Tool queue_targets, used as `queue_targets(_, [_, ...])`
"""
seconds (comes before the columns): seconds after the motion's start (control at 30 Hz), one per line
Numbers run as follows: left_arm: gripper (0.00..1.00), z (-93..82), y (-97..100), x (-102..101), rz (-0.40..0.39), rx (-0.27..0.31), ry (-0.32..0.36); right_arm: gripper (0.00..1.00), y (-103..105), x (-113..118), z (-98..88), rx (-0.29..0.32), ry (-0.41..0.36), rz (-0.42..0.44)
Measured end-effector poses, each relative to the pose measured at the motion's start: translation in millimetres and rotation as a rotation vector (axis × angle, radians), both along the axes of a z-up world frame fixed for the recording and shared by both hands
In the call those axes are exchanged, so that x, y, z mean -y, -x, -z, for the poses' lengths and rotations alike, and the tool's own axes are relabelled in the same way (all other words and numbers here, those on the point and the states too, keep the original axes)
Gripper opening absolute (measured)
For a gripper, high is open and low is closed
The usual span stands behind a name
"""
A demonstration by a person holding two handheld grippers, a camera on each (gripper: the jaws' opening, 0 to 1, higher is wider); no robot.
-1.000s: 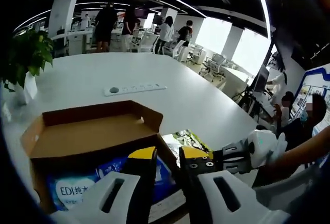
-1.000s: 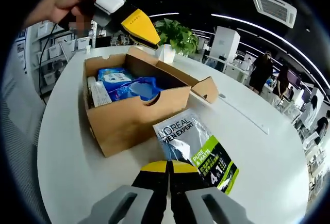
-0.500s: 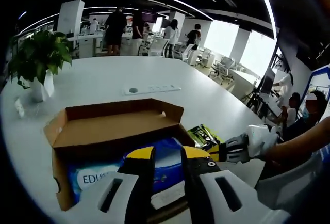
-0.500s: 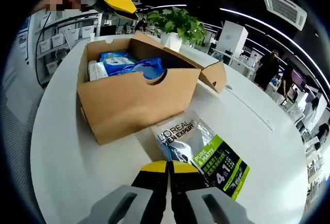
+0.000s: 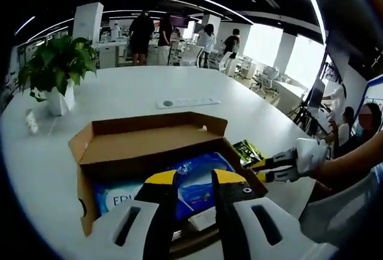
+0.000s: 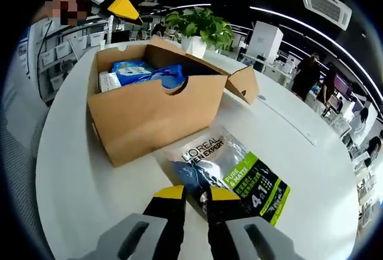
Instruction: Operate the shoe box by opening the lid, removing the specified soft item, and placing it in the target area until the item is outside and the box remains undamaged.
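Note:
An open cardboard shoe box (image 6: 149, 107) stands on the white table (image 6: 72, 176), lid flap (image 5: 149, 143) folded back, with blue soft packs (image 6: 143, 73) inside. A L'Oreal pack (image 6: 236, 173) lies flat on the table beside the box, just ahead of my right gripper (image 6: 195, 195), which stands open and holds nothing. In the left gripper view the box (image 5: 90, 194) sits below my left gripper (image 5: 195, 179), which hovers open over the blue packs (image 5: 191, 170). The right gripper (image 5: 263, 165) comes in from the right next to the L'Oreal pack (image 5: 246, 151). The left gripper (image 6: 119, 5) hangs above the box's far end.
A potted plant (image 5: 57, 71) stands at the table's far left, also behind the box (image 6: 200, 26). A white power strip (image 5: 187, 102) lies mid-table. Several people (image 5: 143, 32) stand among desks in the background. A person's arm (image 5: 353, 164) reaches in from the right.
My right gripper has opened and let go of the L'Oreal pack, which now lies on the table. The left gripper has drawn back from the box.

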State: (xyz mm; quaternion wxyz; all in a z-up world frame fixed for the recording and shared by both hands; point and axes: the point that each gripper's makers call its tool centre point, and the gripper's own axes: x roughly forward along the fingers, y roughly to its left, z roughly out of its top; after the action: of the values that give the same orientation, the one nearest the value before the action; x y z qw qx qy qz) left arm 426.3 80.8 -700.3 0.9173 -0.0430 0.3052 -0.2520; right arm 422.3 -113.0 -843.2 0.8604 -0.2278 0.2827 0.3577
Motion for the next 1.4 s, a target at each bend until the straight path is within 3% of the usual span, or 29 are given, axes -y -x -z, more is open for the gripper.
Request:
queue_targets(0.4, [0.28,2.4,6.4,-16.1,-0.005,0.007,-0.028,0.44,-4.0,28.9,-11.0,-0.010,-0.108,0.165])
queue_targets(0.67, [0.35,1.8,5.0,-31.9,-0.007,0.033,-0.068,0.57,-4.6,44.9,-8.6,-0.007,-0.104,0.213])
queue_targets(1.0, [0.39,7.7,6.1,-61.7,-0.073,0.036,-0.062,0.63,-7.9,61.0,1.7,-0.043,-0.133,0.300])
queue_targets(1.4, [0.39,9.1,5.2,-70.4,-0.084,0.048,-0.082,0.65,-15.1,56.0,11.3,-0.062,-0.156,0.352])
